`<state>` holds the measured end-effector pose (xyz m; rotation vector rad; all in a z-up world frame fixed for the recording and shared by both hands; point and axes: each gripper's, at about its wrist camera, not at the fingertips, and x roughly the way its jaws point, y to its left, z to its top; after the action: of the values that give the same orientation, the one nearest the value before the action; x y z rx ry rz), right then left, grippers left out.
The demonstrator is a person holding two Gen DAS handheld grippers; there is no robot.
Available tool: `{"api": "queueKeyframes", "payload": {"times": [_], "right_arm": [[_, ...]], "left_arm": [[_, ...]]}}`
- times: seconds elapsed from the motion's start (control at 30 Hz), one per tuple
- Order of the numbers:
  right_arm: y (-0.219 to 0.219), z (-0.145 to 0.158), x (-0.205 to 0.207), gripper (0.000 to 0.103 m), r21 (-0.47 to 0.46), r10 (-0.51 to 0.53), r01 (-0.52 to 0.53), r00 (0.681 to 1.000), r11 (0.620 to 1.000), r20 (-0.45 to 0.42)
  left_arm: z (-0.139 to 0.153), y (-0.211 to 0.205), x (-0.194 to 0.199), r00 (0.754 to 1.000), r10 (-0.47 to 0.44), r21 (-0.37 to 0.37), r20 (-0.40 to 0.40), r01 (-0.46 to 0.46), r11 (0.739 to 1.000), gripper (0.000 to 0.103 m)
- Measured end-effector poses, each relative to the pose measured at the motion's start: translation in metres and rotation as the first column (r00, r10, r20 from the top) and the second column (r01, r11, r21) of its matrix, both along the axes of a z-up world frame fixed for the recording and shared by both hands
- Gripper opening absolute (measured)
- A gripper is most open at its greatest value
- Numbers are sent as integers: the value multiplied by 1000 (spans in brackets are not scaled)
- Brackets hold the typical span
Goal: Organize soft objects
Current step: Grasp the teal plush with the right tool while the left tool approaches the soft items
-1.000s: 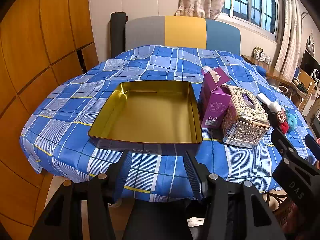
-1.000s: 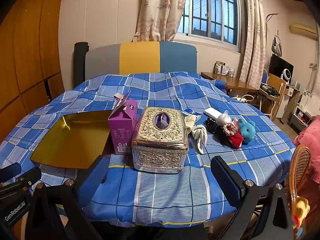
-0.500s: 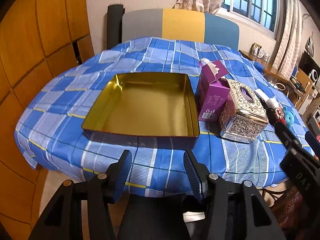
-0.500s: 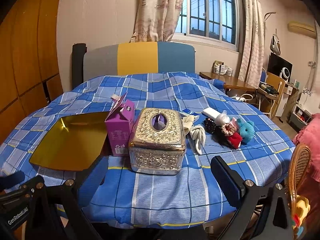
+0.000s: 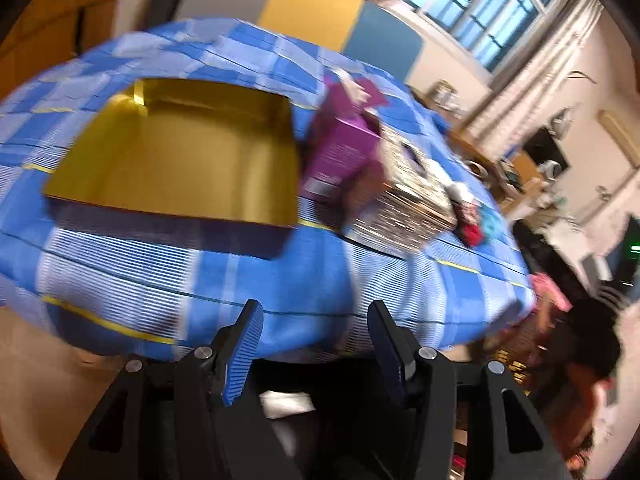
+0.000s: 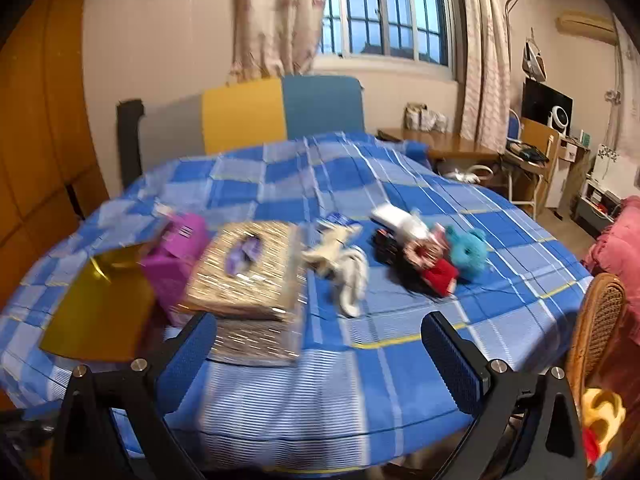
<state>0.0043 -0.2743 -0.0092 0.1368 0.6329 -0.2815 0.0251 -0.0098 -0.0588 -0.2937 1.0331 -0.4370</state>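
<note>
A shallow gold tin tray (image 5: 172, 168) (image 6: 100, 304) lies on the blue checked tablecloth (image 6: 360, 184). To its right stand a purple carton (image 5: 344, 152) (image 6: 180, 248) and an ornate silver tissue box (image 5: 408, 200) (image 6: 248, 272). Beyond them lie a cream soft toy (image 6: 344, 264), a teal plush (image 6: 466, 252), a red piece (image 6: 440, 276) and dark scrunchies (image 6: 388, 244). My left gripper (image 5: 314, 334) hangs open before the table's near edge, nothing between its fingers. My right gripper (image 6: 320, 344) is open over the front of the table, short of the soft things. Both views are blurred.
A grey, yellow and blue headboard (image 6: 248, 120) stands behind the table. A wooden wall (image 6: 36, 140) is at the left. A wicker chair (image 6: 592, 328) is at the right, a desk (image 6: 452, 148) and window behind it.
The left gripper has tilted down and rolled, so the table now slants in its view. The right gripper has swung right, and the soft toys sit nearer its centre.
</note>
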Motion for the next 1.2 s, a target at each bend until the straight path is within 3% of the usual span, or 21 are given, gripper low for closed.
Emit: {"api": "queueKeyframes", "payload": {"times": [0.23,0.4,0.5,0.67,0.83,0.93,1.17,1.2], "right_arm": [[-76,-38,12,102,77,-57,65,993,995,-108],[-116,-47,21,88,36,-67,73,988,997,-137],[-154,-48,32,86,91,-86,100,986,991,-144],[-213,-47,59,86,84,-175,189,974,978,-145],[-260,-55,96,86,104,-183,203,967,974,-176],[-278,-67,118,86,118,-154,180,966,976,-206],[-306,-106,150,86,280,-58,149,950,948,-308],[-306,-110,152,77,285,-50,148,945,947,-325]], "left_arm": [[-19,-37,10,983,-158,-10,-90,158,987,56],[-25,-66,11,956,-269,20,-117,274,962,65],[-26,-80,12,943,-311,34,-116,316,948,65],[-14,-97,18,936,-345,44,-64,348,936,65],[-4,-115,24,936,-353,90,-21,353,931,65],[-3,-125,25,928,-371,83,-18,371,925,64],[0,-157,29,909,-417,111,-4,415,903,64],[-1,-165,31,906,-422,110,-5,420,901,64]]}}
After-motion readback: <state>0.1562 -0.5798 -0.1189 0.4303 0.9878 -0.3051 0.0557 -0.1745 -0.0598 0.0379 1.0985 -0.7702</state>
